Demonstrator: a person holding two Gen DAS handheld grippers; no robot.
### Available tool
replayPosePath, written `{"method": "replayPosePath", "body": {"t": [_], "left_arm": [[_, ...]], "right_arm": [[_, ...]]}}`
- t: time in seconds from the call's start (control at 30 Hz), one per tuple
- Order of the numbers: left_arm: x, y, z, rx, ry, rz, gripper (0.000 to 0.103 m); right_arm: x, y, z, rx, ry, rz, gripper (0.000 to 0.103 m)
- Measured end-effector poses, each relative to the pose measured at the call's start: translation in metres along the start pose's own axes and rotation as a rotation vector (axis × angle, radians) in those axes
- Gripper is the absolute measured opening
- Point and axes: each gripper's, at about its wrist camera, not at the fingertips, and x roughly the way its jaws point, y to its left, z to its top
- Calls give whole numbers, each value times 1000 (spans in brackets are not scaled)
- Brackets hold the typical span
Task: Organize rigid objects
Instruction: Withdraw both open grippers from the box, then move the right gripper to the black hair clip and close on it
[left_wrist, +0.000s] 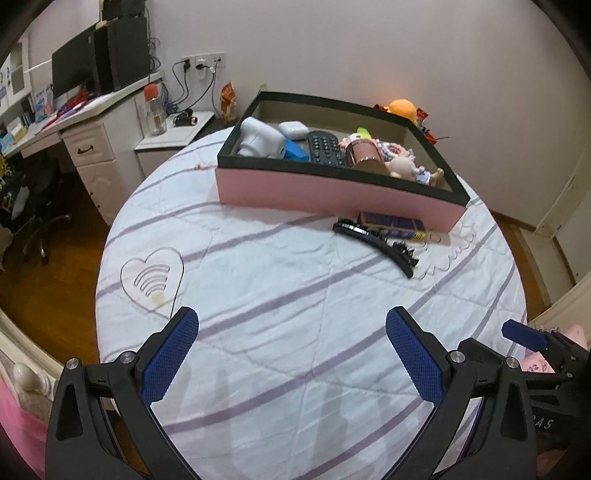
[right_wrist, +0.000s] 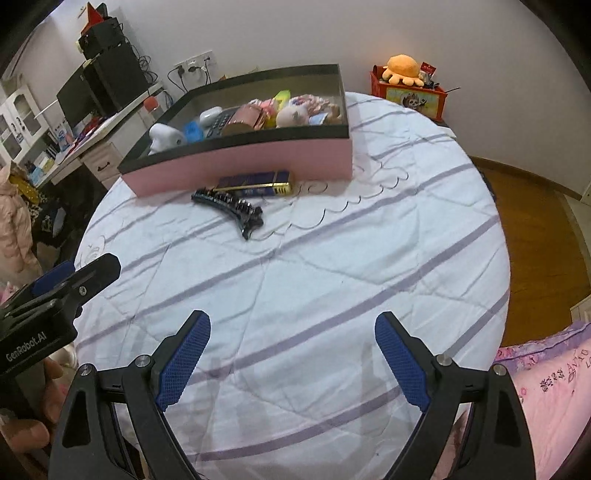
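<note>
Nearest the cameras, 2 grippers hang above the bed (left_wrist: 280, 332), each with 2 blue-padded fingers. The left gripper (left_wrist: 291, 354) has its fingers spread wide with nothing between them. The right gripper (right_wrist: 291, 354) likewise stands spread wide and holds nothing. Both sit over the near part of the white quilt with lilac stripes, well apart from the items farther up.

In the middle distance, 2 loose items lie on the quilt. 1 black hair clip (left_wrist: 376, 242), long and curved, lies flat. Just behind it, touching or nearly so, lies 1 dark blue rectangular box with gold trim (left_wrist: 393, 223), its far side against the tray's pink front wall.

Beyond these stands 1 pink tray with a black rim (left_wrist: 332, 188), resting on the quilt. Inside, counted from its left end:
- 1 white handheld device (left_wrist: 258, 138), at the left end
- 1 white earbud case (left_wrist: 293, 129), behind it
- 1 blue object (left_wrist: 295, 150), partly hidden, kind not determinable
- 1 black remote control (left_wrist: 325, 149), buttons up
- 1 rose-gold cylindrical holder (left_wrist: 364, 155), on its side
- 1 small doll (left_wrist: 410, 170), lying toward the right end
- several pink and yellow items behind the holder, too cluttered to count.

Farthest off, 1 orange plush octopus (right_wrist: 402, 66) sits on 1 red box (right_wrist: 410, 98) by the wall. 1 white desk (left_wrist: 85, 133) carrying 1 dark monitor (left_wrist: 72, 72) stands left of the bed.
</note>
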Motion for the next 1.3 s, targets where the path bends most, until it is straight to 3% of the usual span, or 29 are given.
{"method": "replayPosePath", "body": {"t": [0.47,0.9,0.97,1.03,1.2,1.27,1.3], "left_arm": [[8,-2,0,13,15,10,103],[36,41,17,-24,29,73,103],[41,47,21,-26,32,81,103],[45,53,24,-31,35,83,103],[53,61,28,-40,41,81,103],[56,62,28,-41,48,78,103],[57,62,28,-41,51,77,103]], "right_arm": [[7,2,15,-27,-3,0,92],[57,32,60,-129,35,9,92],[65,38,65,-140,41,5,89],[71,42,68,-152,53,11,74],[81,55,72,-193,50,-6,59],[81,58,74,-206,46,1,51],[82,59,74,-213,48,12,41]]}}
